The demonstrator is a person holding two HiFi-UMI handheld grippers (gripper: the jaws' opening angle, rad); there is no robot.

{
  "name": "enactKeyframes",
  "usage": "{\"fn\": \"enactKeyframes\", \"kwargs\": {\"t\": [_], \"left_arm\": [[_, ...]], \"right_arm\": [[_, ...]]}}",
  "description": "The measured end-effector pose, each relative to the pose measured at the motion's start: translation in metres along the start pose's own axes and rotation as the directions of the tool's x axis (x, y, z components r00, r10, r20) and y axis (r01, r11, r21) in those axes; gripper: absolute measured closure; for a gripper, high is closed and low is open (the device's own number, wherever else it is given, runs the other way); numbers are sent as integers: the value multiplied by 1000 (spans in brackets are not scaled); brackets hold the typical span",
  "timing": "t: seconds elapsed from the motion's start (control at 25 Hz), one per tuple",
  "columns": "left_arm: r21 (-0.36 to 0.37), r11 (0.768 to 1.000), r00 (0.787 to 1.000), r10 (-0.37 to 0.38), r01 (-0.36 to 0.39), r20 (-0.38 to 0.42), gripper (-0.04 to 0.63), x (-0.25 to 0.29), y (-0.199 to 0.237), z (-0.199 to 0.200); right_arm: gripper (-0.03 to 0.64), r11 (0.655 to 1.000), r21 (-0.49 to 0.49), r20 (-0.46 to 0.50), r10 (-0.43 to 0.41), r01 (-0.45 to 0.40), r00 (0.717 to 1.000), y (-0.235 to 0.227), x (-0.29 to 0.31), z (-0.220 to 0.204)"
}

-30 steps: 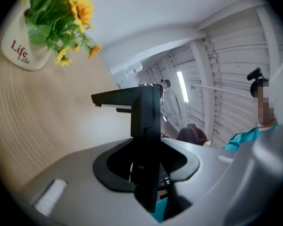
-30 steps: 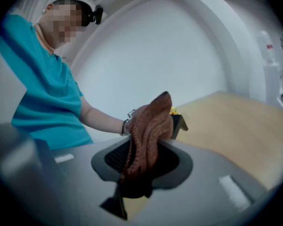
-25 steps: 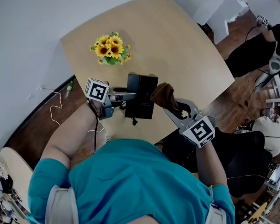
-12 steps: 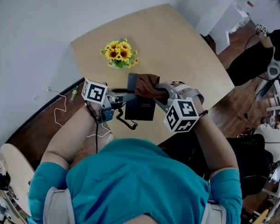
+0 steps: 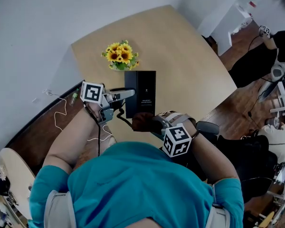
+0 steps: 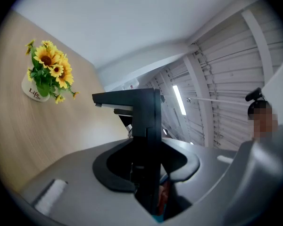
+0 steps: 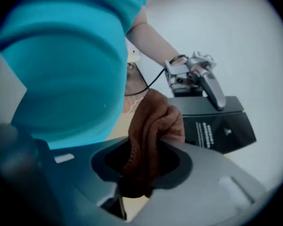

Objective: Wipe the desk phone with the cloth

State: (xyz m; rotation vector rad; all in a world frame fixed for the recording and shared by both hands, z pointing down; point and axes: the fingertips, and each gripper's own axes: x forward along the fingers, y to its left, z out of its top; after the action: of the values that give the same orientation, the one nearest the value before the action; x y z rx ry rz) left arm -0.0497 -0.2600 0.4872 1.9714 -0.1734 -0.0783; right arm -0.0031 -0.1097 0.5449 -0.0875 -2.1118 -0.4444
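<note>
The black desk phone (image 5: 140, 93) is lifted on edge over the table's near side. My left gripper (image 5: 128, 95) is shut on its left edge. In the left gripper view, the phone (image 6: 142, 108) stands as a thin dark slab between the jaws of my left gripper (image 6: 147, 171). My right gripper (image 5: 150, 124) is shut on a bunched brown cloth (image 5: 141, 122), which sits at the phone's near end. The right gripper view shows the cloth (image 7: 153, 124) filling the jaws, with the phone (image 7: 216, 125) just beyond it and the left gripper's fingers (image 7: 212, 87) lying across the phone's top.
A small white pot of sunflowers (image 5: 119, 55) stands on the light wooden table (image 5: 185, 56) just beyond the phone. A black cord (image 5: 122, 119) hangs from the phone's near end. Dark chairs and another person (image 5: 275, 42) are to the right, off the table.
My right gripper carried the cloth from the phone's right side over its top, then down to its near end. The left gripper has raised the phone a little.
</note>
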Motion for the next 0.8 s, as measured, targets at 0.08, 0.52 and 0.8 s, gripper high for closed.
{"fn": "enactKeyframes", "kwargs": {"t": [0.08,0.52,0.8], "left_arm": [[-1,1000,1000,-7,7,-1,428,1,-1,0],[65,997,994,46,-40,-98,428,8,0,-25],[81,994,996,80,-77,-46,423,-3,6,-13]], "right_arm": [[503,993,95,134,-81,69,988,-28,-32,17],[503,929,51,-54,-363,365,930,-140,-65,-14],[503,993,58,6,-107,107,994,-14,3,-7]]}}
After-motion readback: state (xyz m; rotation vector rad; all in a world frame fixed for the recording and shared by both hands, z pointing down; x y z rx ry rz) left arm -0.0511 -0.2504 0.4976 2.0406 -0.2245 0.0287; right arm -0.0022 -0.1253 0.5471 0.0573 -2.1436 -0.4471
